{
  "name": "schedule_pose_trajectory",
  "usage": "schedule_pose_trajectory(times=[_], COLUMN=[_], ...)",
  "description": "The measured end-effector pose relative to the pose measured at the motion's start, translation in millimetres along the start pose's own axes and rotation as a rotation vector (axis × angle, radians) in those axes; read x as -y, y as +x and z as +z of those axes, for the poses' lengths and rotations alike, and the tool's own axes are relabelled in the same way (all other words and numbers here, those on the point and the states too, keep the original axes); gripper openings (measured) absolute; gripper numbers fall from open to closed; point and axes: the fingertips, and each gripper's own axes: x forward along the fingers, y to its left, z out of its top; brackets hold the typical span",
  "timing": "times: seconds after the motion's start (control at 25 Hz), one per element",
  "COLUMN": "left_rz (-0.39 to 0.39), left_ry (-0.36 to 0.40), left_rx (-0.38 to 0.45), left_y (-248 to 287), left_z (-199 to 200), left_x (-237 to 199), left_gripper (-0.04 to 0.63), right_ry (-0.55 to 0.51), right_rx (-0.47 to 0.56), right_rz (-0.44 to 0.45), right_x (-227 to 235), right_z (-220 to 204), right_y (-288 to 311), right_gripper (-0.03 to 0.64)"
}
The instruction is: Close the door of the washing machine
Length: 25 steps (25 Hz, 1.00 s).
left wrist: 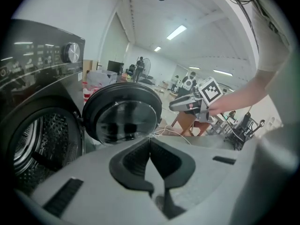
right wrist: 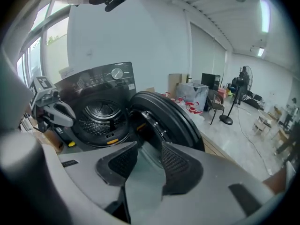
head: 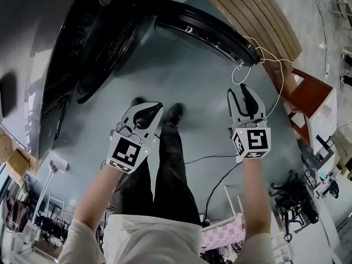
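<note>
Plainly, the left gripper's [left wrist: 150,142] jaws meet at their tips with nothing between them, while the right gripper's [right wrist: 149,146] jaws stand somewhat apart, also empty. Both hover in the air, well clear of the door [right wrist: 164,118]. It stands swung wide open from the dark washing machine [right wrist: 98,81], leaving the drum [right wrist: 99,112] exposed. Grey floor [head: 203,92] lies below.

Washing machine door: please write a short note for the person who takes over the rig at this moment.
Left hand-held gripper: jaws together, holding nothing.
Right hand-held gripper: jaws apart, empty.
Door stands wide open, ahead of both grippers, touched by neither; drum exposed.
Done: nothing yet.
Left to do: push the door shut against the washing machine.
</note>
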Motion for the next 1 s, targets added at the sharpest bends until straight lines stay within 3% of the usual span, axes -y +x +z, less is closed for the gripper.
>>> schedule_pose_trajectory(times=[0.52,1.0], left_rz=[-0.019,0.011], left_ry=[0.015,-0.010], left_rx=[-0.015,-0.035], left_y=[67,80], left_z=[-24,-47], left_x=[8,11], left_gripper=[0.009,0.009], right_ry=[-0.057,-0.197], right_rx=[-0.040,-0.137], right_rz=[-0.089,-0.084], right_x=[89,138], right_z=[-25,-51], right_y=[37,57], right_gripper=[0.192,0.198])
